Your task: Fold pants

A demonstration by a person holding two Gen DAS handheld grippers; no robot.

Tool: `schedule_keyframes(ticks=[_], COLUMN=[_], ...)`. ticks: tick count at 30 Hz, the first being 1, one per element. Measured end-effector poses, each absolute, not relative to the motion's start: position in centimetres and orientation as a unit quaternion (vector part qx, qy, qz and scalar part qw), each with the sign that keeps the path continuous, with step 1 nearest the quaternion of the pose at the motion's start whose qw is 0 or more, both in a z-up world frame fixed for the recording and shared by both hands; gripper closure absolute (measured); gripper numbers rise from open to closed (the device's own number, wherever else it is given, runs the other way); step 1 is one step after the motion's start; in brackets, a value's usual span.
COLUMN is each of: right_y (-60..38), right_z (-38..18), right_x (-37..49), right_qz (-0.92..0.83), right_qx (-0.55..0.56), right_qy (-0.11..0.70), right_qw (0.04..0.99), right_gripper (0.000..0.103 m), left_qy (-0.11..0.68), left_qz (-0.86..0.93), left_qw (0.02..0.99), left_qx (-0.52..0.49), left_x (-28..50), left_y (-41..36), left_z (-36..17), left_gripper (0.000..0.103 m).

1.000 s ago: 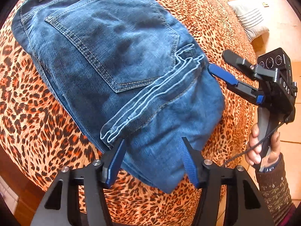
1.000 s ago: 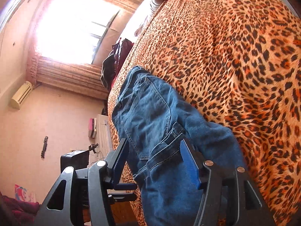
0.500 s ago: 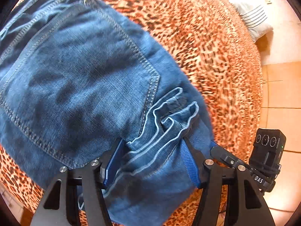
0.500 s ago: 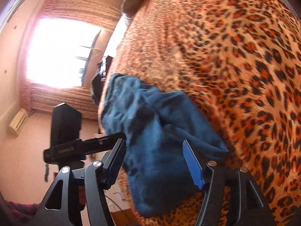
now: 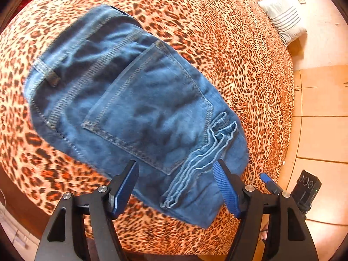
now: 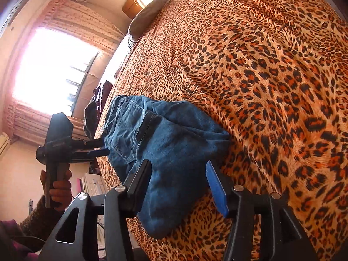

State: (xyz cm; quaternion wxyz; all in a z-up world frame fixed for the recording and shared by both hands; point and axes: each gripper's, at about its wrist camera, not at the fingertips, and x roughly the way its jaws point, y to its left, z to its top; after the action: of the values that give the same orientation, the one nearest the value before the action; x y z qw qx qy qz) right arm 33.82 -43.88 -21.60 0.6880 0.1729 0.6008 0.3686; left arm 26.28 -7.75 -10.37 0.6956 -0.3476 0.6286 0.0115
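The blue jeans lie folded in a compact bundle on the leopard-print bed, back pocket up, stacked hems along the near right edge. My left gripper is open, its fingers spread over the bundle's near edge, holding nothing. In the right wrist view the jeans lie near the bed's left edge. My right gripper is open, its fingers either side of the bundle's near end. The left gripper shows there at the bundle's left side. The right gripper shows low right in the left wrist view.
A striped grey pillow lies on the tiled floor beyond the bed. Dark clothes hang off the bed's far left edge. A dark pillow lies at the head of the bed, with a bright window behind.
Both grippers pulled back from the jeans. The bundle, which filled the left view close up half a second ago, now lies farther off and flat on the bed. Both grippers stayed open.
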Motion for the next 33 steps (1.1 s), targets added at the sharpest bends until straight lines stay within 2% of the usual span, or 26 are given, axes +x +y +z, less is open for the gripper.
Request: schedule_keyframes(ticks=[6, 8, 10, 14, 20, 26, 33], right_y=[-40.2, -38.6, -36.3, -29.4, -17.2, -4.3, 5.0], right_z=[-20.1, -19.5, -18.6, -17.6, -17.3, -16.1, -18.7], right_x=[28.3, 26.5, 25.2, 23.2, 21.3, 19.0, 18.9], right_qz=[0.344, 0.336, 0.324, 0.279, 0.168, 0.122, 0.083], right_qx=[0.142, 0.141, 0.137, 0.120, 0.129, 0.007, -0.139], right_qy=[0.591, 0.584, 0.572, 0.553, 0.561, 0.525, 0.506], right_qw=[0.716, 0.726, 0.741, 0.776, 0.800, 0.842, 0.847], right_gripper=[0.039, 0.036, 0.026, 0.024, 0.024, 0.018, 0.017], left_qy=[0.629, 0.635, 0.646, 0.682, 0.738, 0.752, 0.762], left_qz=[0.012, -0.004, -0.030, -0.114, -0.210, -0.256, -0.306], left_qw=[0.688, 0.688, 0.686, 0.674, 0.623, 0.599, 0.569], left_qx=[-0.362, -0.352, -0.333, -0.262, -0.154, -0.099, -0.035], left_x=[26.2, 27.8, 29.4, 35.4, 42.0, 47.2, 50.8], left_y=[0.4, 2.4, 4.5, 5.8, 7.9, 8.9, 6.3], left_z=[-7.7, -7.1, -6.9, -8.7, -12.3, -13.9, -14.9], left_gripper=[0.026, 0.021, 0.019, 0.011, 0.011, 0.011, 0.011])
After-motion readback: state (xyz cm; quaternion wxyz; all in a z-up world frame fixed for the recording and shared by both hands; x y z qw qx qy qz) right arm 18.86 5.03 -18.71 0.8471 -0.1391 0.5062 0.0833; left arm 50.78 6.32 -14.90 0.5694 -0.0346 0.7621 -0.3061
